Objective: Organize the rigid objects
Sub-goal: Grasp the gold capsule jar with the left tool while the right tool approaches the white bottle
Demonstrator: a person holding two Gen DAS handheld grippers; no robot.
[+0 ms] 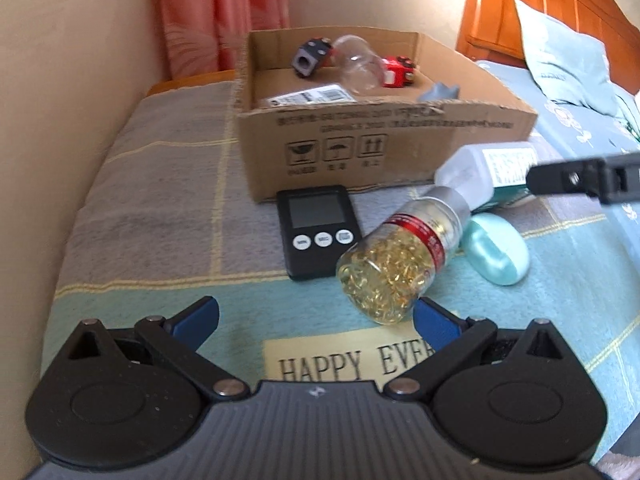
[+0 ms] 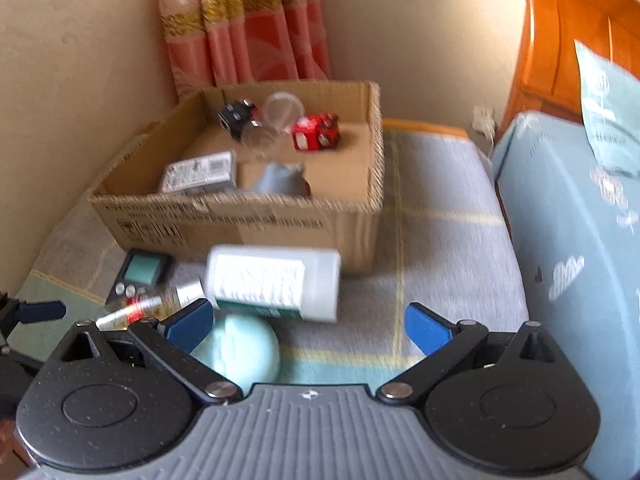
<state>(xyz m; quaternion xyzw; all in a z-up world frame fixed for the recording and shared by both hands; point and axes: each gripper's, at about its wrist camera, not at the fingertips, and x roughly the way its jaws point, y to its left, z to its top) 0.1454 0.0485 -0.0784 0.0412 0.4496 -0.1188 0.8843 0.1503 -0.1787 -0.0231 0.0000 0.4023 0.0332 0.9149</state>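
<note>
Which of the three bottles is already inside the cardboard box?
The empty clear plastic bottle, lying among toys in the cardboard box. The capsule-filled bottle and white labelled bottle lie outside.

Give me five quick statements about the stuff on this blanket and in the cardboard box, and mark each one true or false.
1. The capsule bottle stands upright. False: it lies on its side on the blanket.
2. The black timer lies outside the cardboard box, in front of it. True.
3. The left gripper is clamped on the capsule bottle. False: it is open and holds nothing.
4. A red toy is inside the box. True.
5. The white bottle is already in the box. False: it lies on the blanket in front of it, and the right gripper is open.
</note>
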